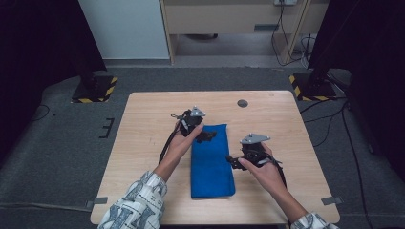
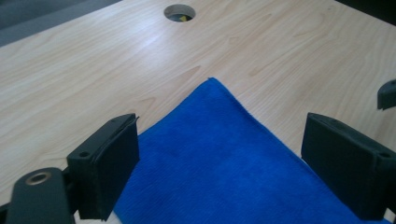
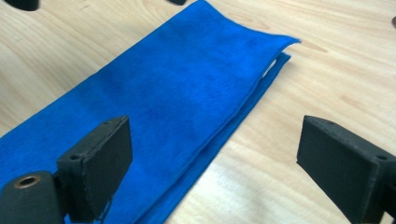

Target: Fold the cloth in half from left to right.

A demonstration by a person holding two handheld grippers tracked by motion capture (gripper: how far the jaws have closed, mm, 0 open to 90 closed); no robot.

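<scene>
A blue cloth (image 1: 212,167), folded into a long strip, lies flat in the middle of the wooden table (image 1: 143,114). My left gripper (image 1: 206,137) hovers over the cloth's far left end; its jaws stand wide apart, open, over the far corner of the cloth (image 2: 210,107). My right gripper (image 1: 232,162) sits at the strip's right long edge, open, one jaw over the cloth (image 3: 177,79) and the other over bare wood. Two layers show along that edge, with the top layer slightly lifted at the far corner. Nothing is held in the left gripper (image 2: 222,126) or the right gripper (image 3: 215,135).
A round cable hole (image 1: 242,103) is in the table near its far edge, also visible as the hole (image 2: 179,11) ahead of the left jaws. Bare wood surrounds the cloth. Grey carpet and black stand bases with yellow stripes (image 1: 95,88) lie beyond the table.
</scene>
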